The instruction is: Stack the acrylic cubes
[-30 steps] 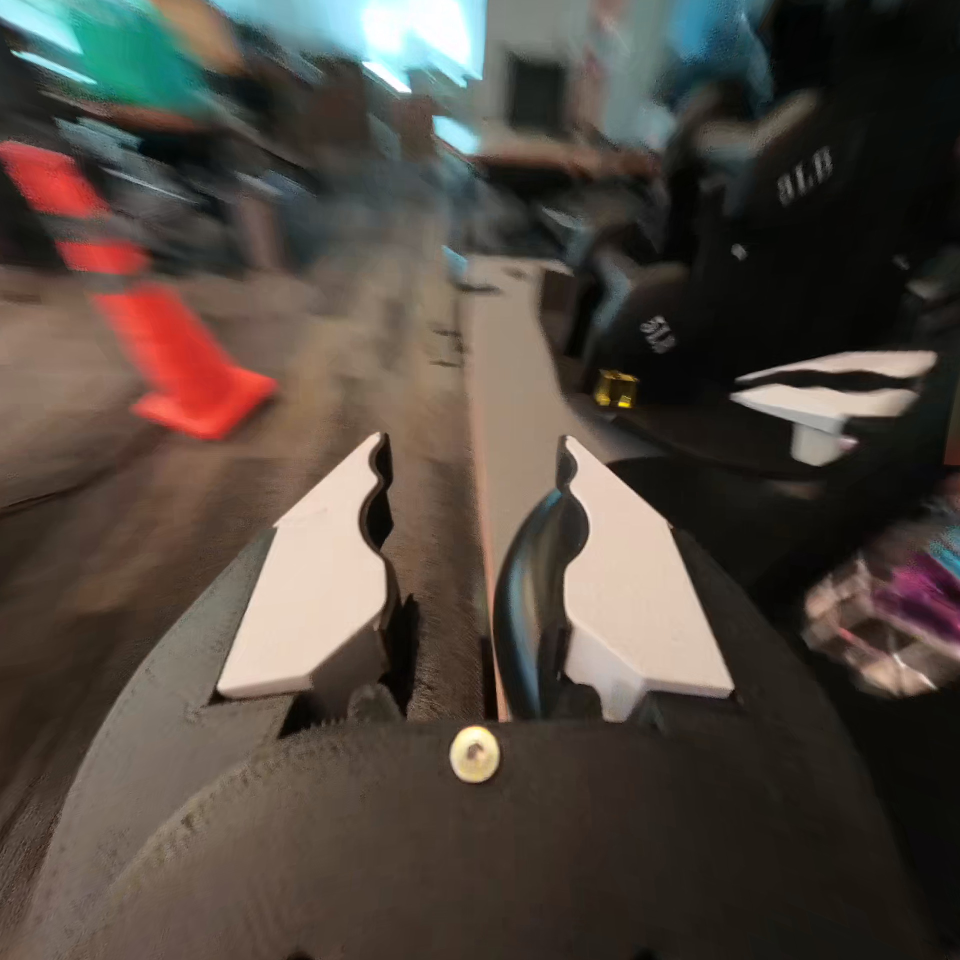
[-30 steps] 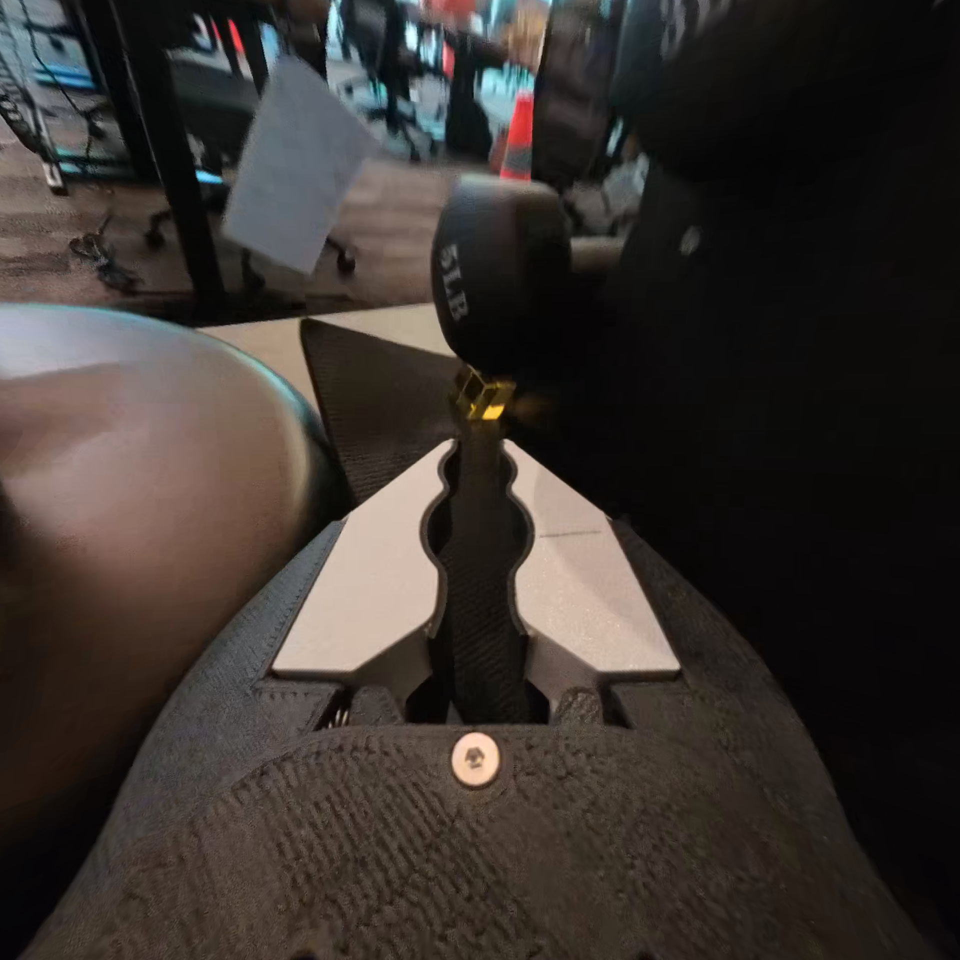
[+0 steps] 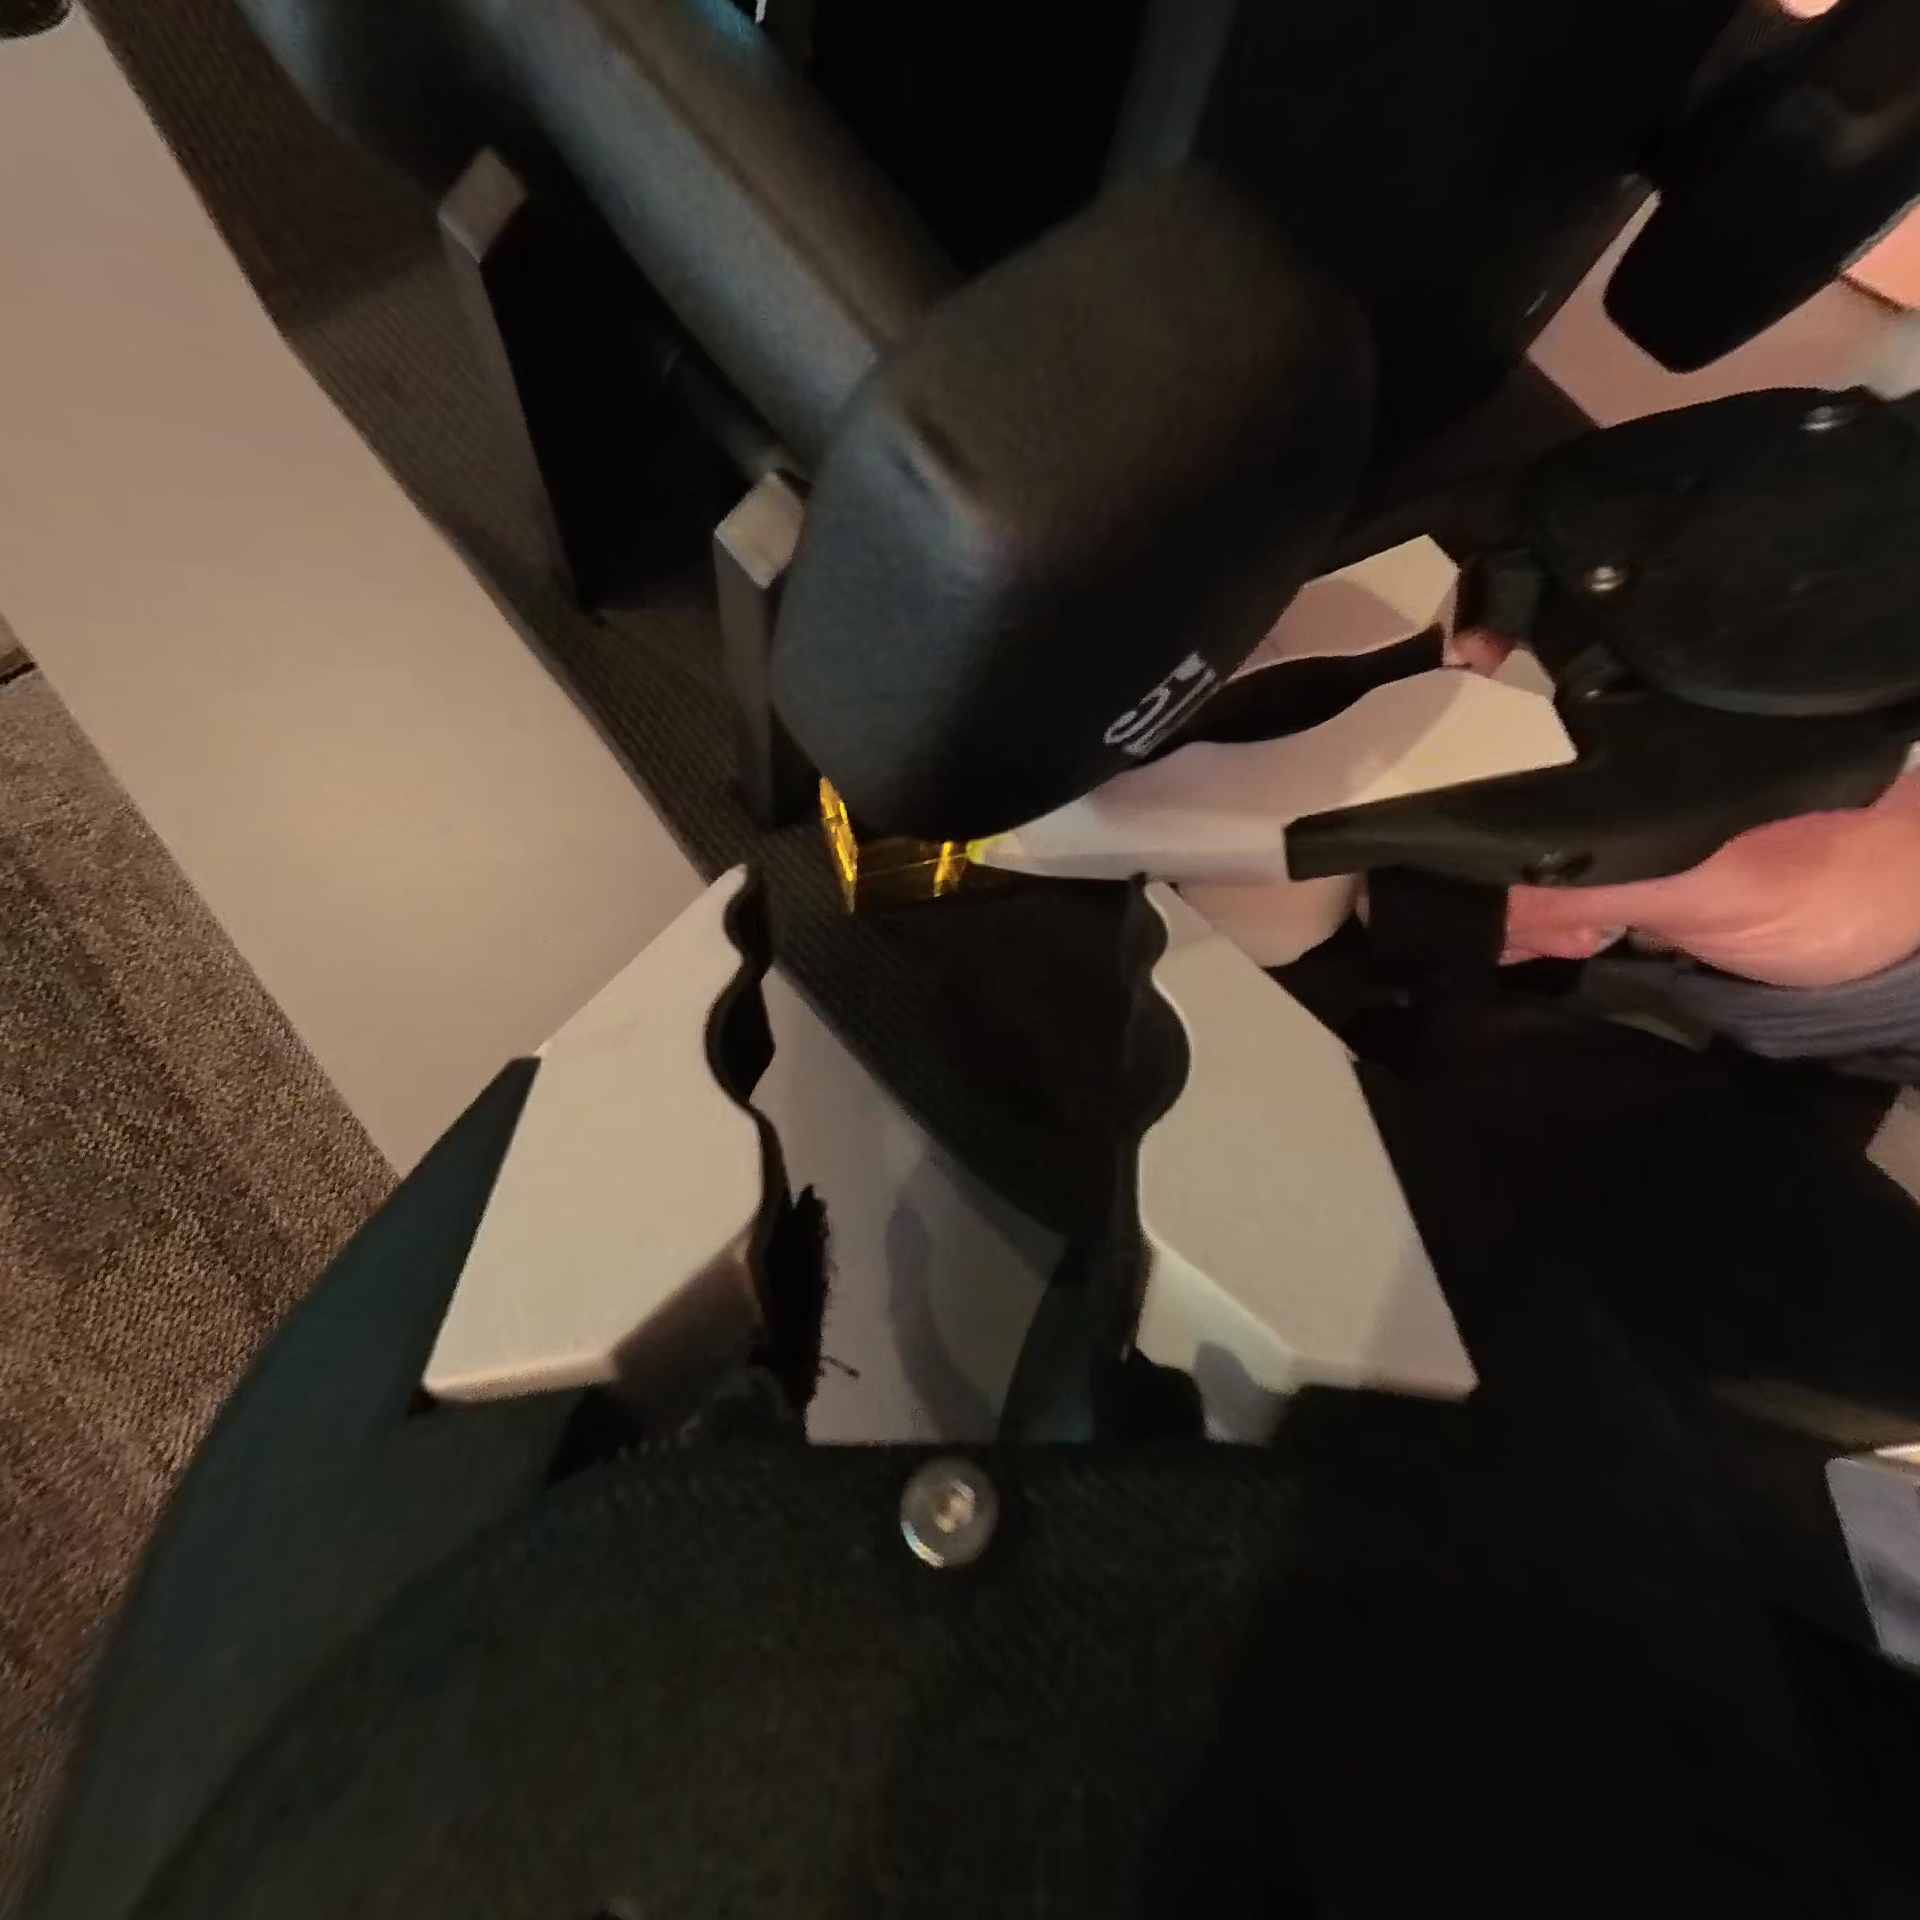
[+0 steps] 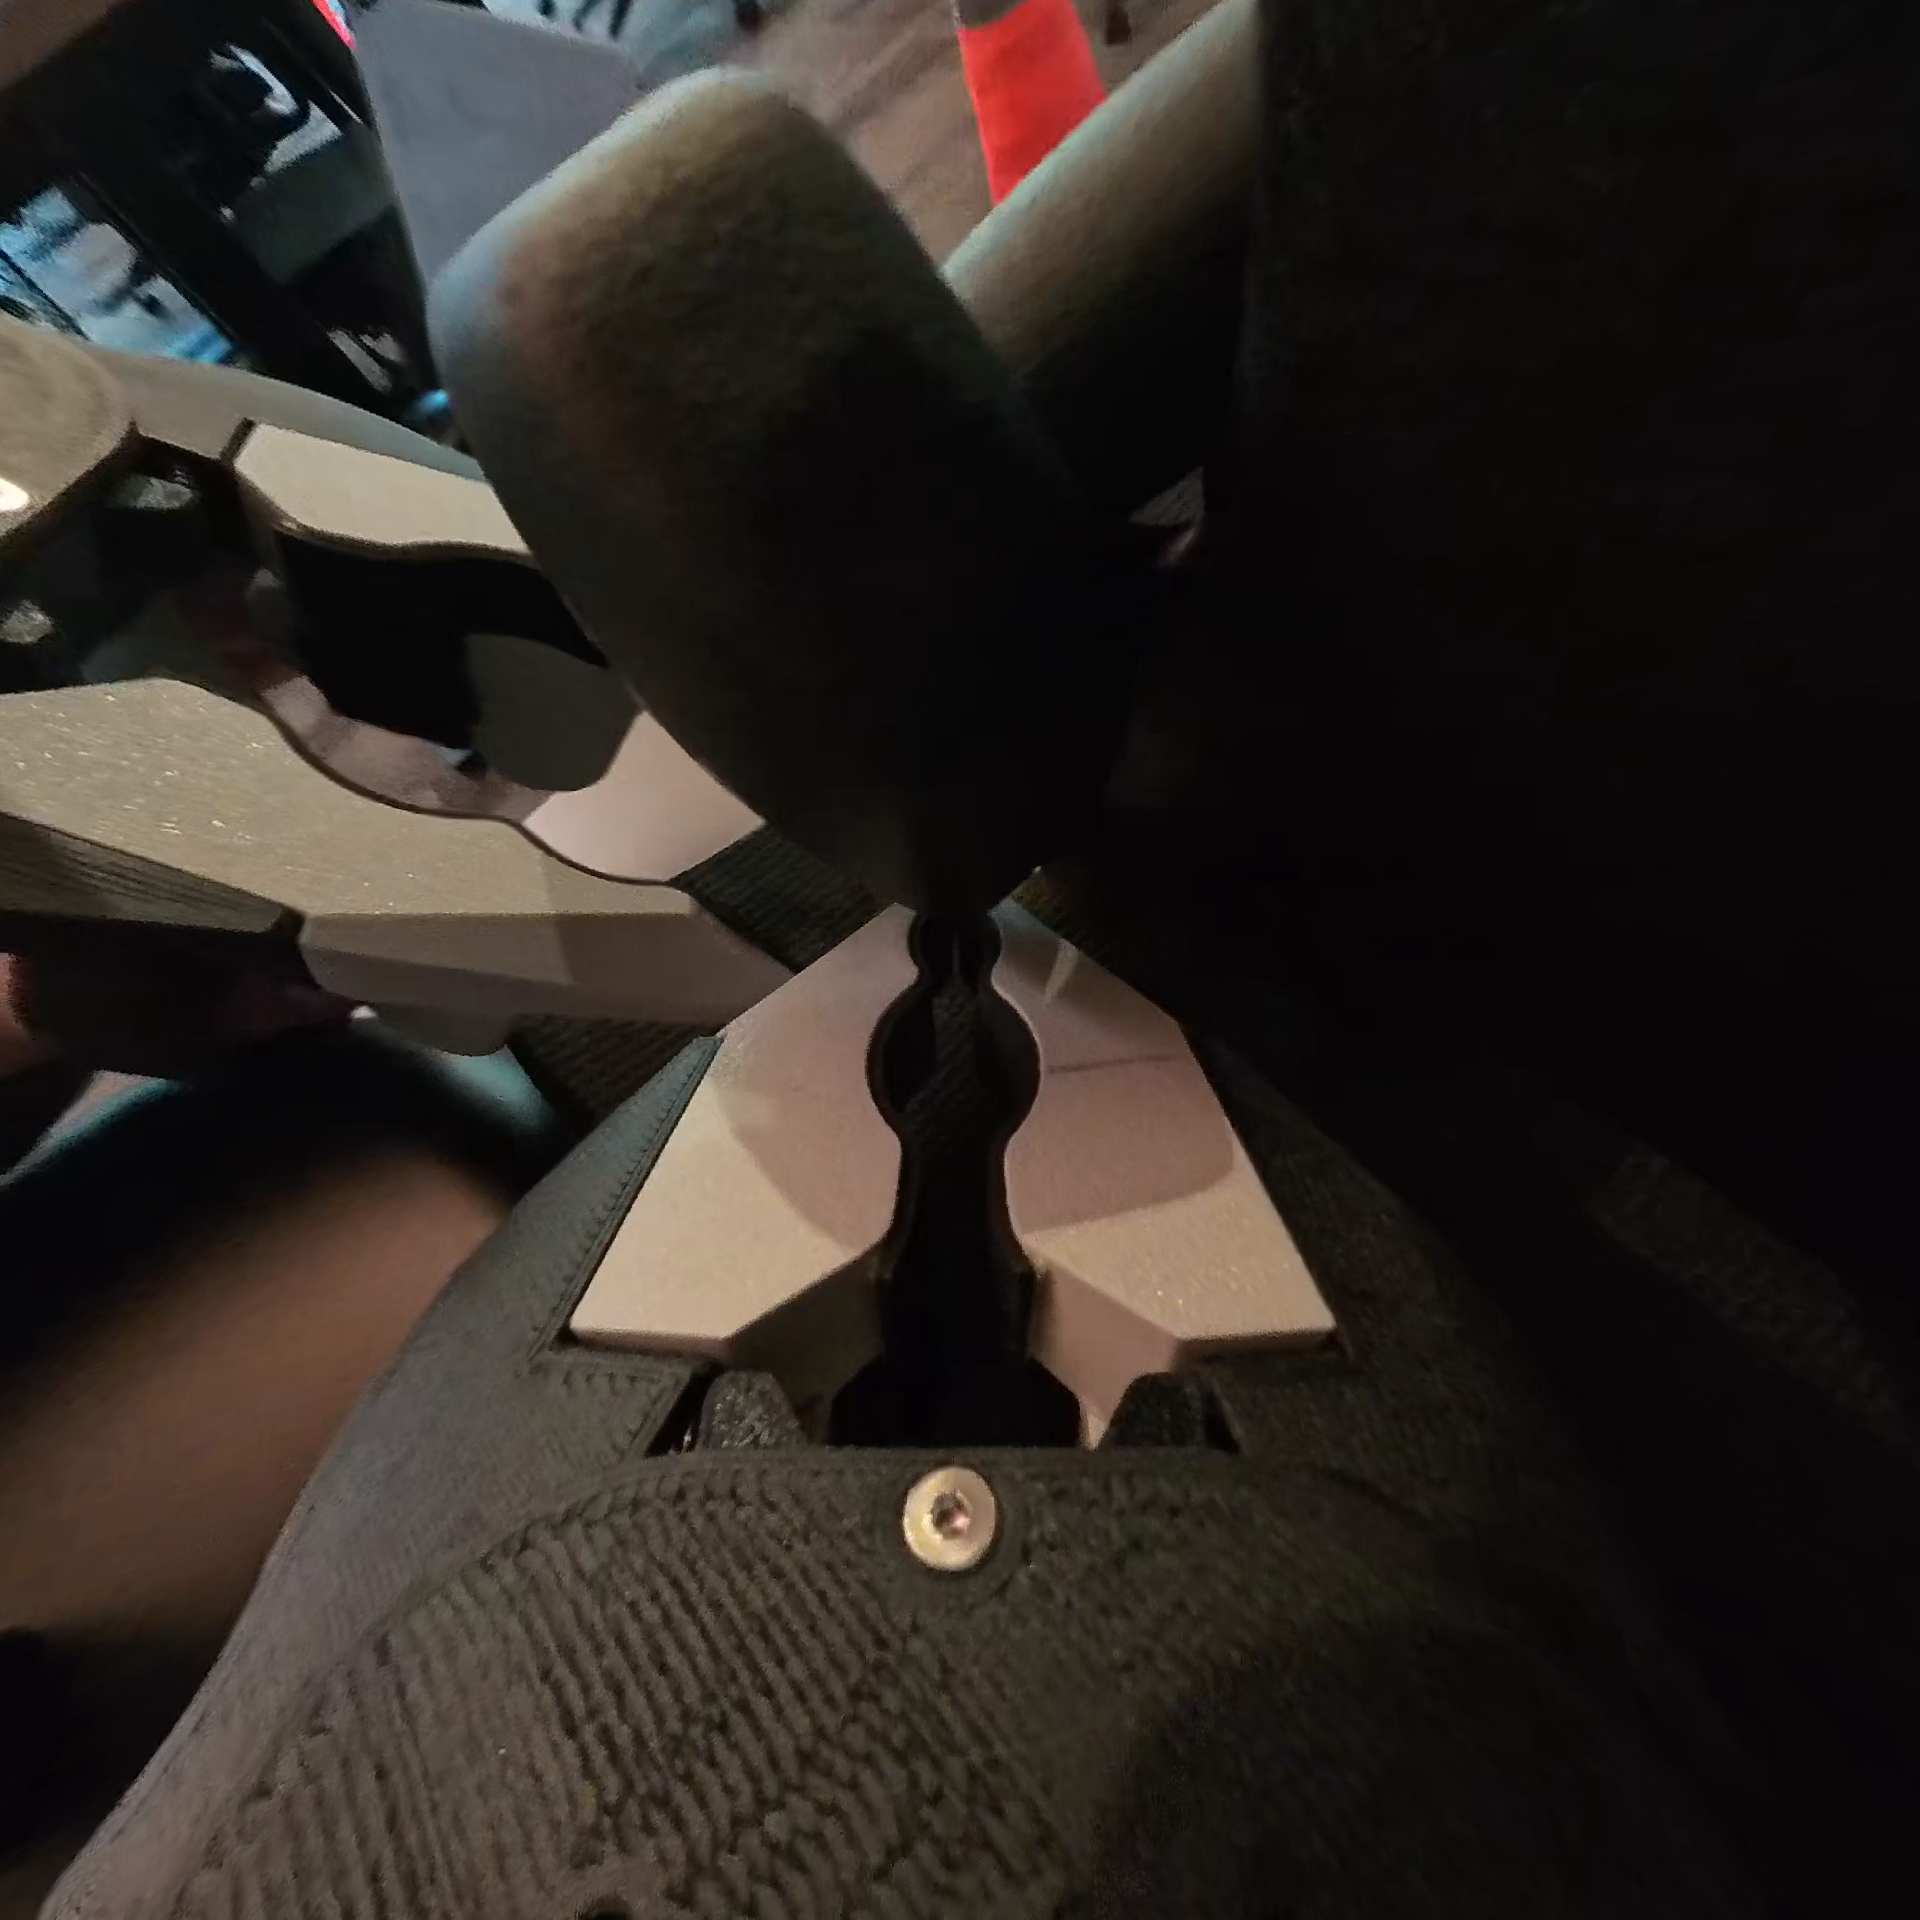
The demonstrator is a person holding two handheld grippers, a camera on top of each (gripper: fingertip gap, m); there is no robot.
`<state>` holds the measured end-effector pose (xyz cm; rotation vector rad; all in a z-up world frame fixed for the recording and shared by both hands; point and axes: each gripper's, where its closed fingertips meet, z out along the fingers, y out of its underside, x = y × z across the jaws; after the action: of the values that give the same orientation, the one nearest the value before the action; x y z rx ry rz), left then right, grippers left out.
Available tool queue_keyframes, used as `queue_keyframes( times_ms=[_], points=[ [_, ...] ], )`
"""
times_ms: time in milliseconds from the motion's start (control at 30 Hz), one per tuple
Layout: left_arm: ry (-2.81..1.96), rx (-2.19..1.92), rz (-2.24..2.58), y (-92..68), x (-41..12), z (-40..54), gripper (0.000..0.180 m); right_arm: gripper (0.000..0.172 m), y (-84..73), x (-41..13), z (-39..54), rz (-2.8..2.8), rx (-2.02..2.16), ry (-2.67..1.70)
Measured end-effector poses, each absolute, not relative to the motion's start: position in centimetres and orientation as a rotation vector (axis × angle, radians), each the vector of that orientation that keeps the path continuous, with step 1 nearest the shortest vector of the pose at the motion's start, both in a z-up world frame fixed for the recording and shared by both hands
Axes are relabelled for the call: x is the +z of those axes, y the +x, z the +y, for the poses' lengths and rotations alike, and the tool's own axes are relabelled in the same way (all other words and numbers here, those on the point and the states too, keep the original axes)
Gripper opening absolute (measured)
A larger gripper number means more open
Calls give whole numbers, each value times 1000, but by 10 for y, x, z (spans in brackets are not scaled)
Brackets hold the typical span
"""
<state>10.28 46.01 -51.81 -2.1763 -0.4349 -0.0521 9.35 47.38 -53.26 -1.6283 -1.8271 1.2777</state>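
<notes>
2 claws, left claw [image 3: 940,914] gaping, right claw [image 4: 954,940] pinched on yellow block [image 3: 899,862], dumbbell [image 3: 1039,540] half-hiding it

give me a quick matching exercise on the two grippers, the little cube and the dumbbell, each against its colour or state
Things:
1. left gripper
2. right gripper
3. small cube
4. dumbbell

Colour or state:
a. black
b. fingers closed together
c. translucent yellow
d. fingers wide apart

Pairs: 1-d, 2-b, 3-c, 4-a
</notes>
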Motion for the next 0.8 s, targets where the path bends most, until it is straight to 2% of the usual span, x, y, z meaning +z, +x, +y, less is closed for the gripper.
queue_keyframes(
  times_ms=[167,500,733,800],
  points=[
    [-2104,-141,-453,101,-512,468,60,0,105,-507,491,-1609,1462,-1602],
    [-2048,-5,-557,80,-494,445,51,0,187,-443,519,-1346,1296,-970],
    [-2164,-51,-552,87,-518,457,64,0,189,-439,508,-1359,1325,-885],
    [-2223,-3,-547,87,-529,462,73,0,188,-439,508,-1359,1334,-895]
  ],
)
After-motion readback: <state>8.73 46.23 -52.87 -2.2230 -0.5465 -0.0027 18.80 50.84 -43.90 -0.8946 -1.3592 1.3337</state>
